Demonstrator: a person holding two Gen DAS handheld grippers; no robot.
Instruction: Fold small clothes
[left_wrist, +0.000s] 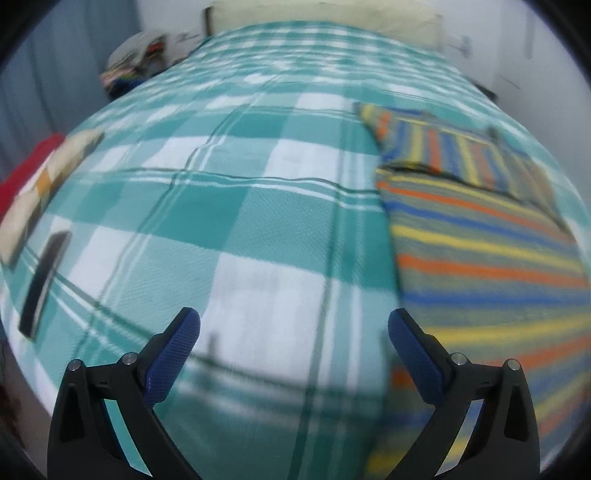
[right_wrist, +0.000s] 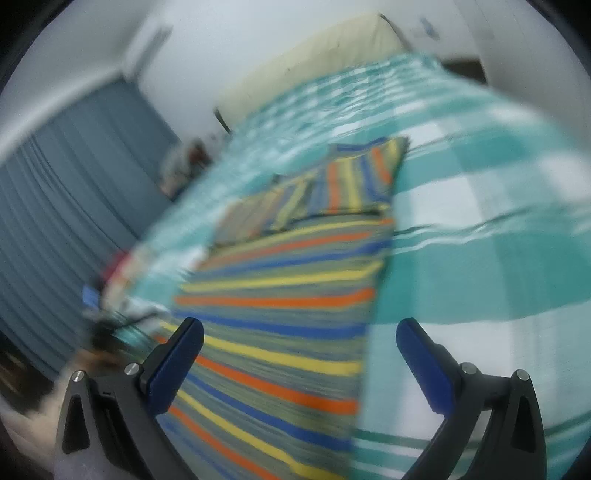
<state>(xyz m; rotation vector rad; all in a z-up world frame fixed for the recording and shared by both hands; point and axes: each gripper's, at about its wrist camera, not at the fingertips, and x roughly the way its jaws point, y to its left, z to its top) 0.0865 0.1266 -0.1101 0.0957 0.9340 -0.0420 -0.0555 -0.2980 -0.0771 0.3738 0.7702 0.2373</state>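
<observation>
On a bed spread with a teal-and-white checked bedcover (left_wrist: 258, 206): striped garment (left_wrist: 491, 258), bands of orange, yellow, blue and grey-green, laid flat along the right side in the left wrist view. Far end doubled over into a smaller panel with stripes running crosswise. Right edge of garment cut off by the fisheye rim.

Left gripper (left_wrist: 293, 328): jaws spread wide, nothing between them, above bare bedcover just beside the garment's left edge. Blue pads visible on both fingers.

Right gripper (right_wrist: 299, 332): jaws likewise apart, empty, above the near end of the striped garment (right_wrist: 295, 295). Contact with cloth not determinable. Whole right wrist view smeared by motion blur; stripes readable, folds at the far end hard to make out.

At left in the left wrist view: folded cream cloth with an orange patch (left_wrist: 44, 184), something red (left_wrist: 26, 166) beneath or behind it, partly cut off. Dark flat slab (left_wrist: 44, 280) nearby, blurred, identity unclear. Cream headboard (left_wrist: 325, 18) at the far end. Heap of mixed items (left_wrist: 136, 59) off the left corner, indistinct. Grey-blue curtain (right_wrist: 66, 206) in the right wrist view.
</observation>
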